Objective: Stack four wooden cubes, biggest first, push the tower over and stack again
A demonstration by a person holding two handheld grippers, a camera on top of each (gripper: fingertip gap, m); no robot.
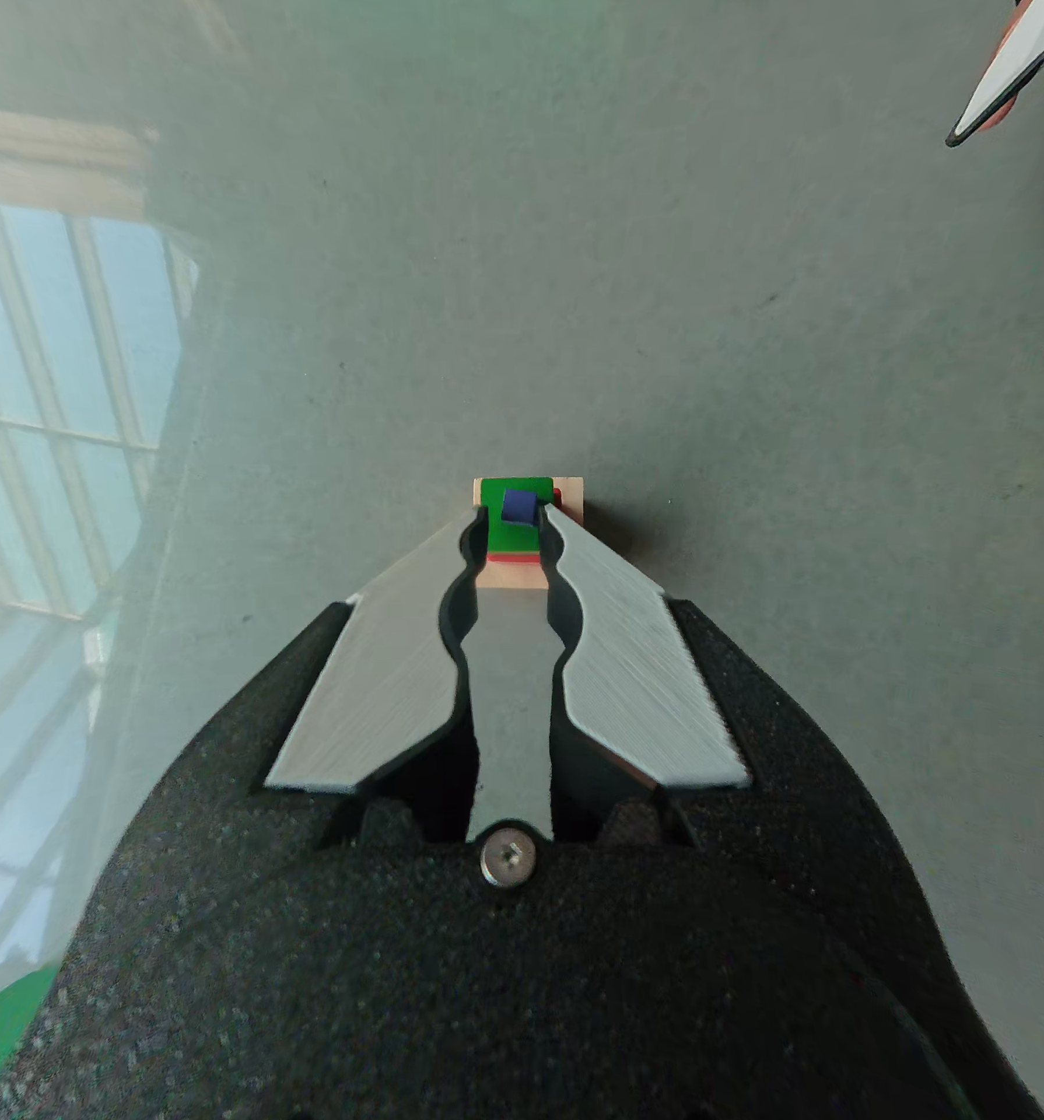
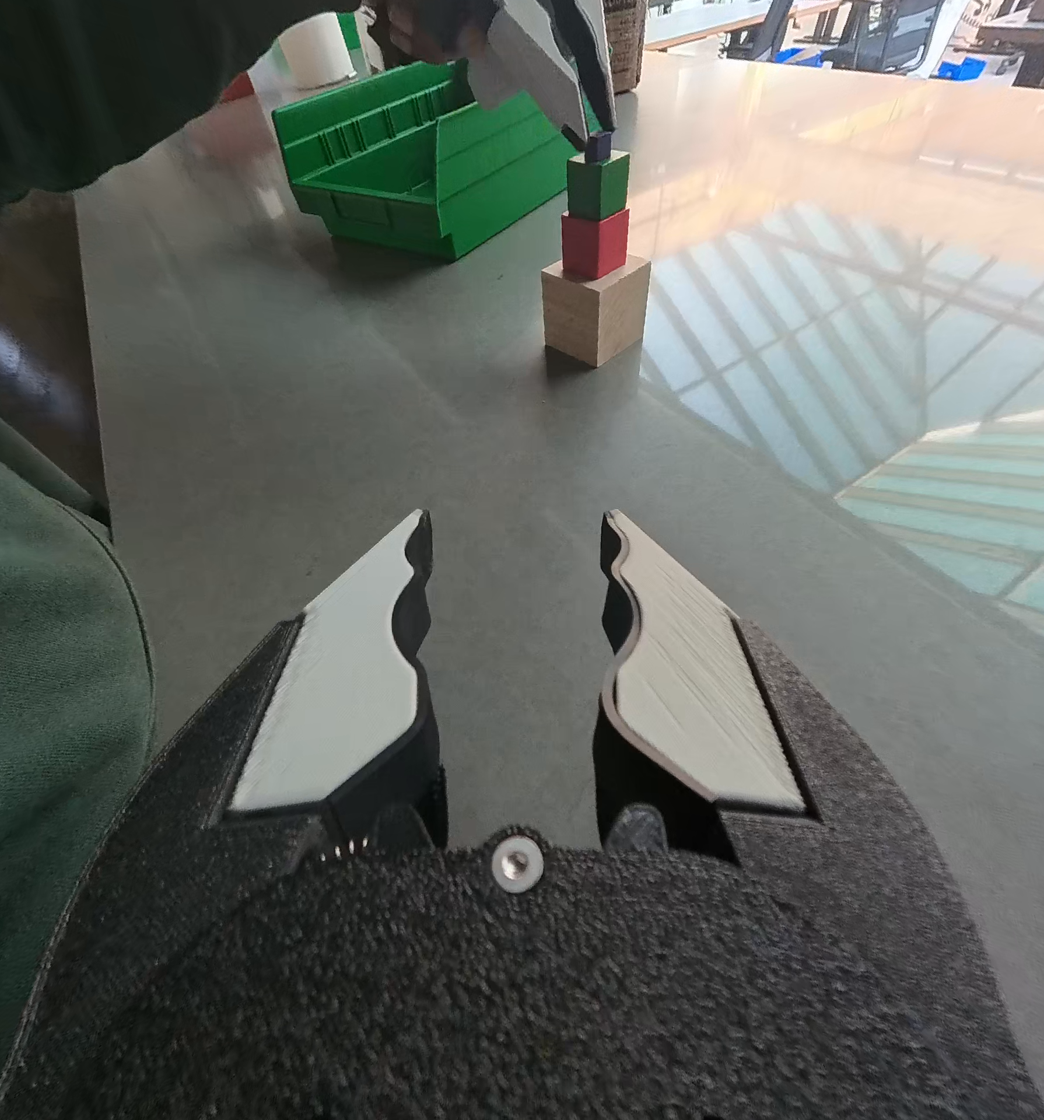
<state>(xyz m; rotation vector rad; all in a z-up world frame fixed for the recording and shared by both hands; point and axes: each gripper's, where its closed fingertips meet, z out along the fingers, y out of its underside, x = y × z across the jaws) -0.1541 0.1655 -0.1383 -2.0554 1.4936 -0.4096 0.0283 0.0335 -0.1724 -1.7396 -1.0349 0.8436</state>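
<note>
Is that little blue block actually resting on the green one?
Touching. In the right wrist view the blue block sits directly on the green block, no gap between them, with the left tongs closed around it.

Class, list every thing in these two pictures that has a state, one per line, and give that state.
Left gripper: nearly shut, its fingertips on either side of the blue cube.
Right gripper: open, empty, low over the table.
Blue cube: on top of the stack.
Green cube: on the red cube.
Red cube: on the wooden block.
Wooden block: on the table.
Green bin: upright; inside hidden.
</note>
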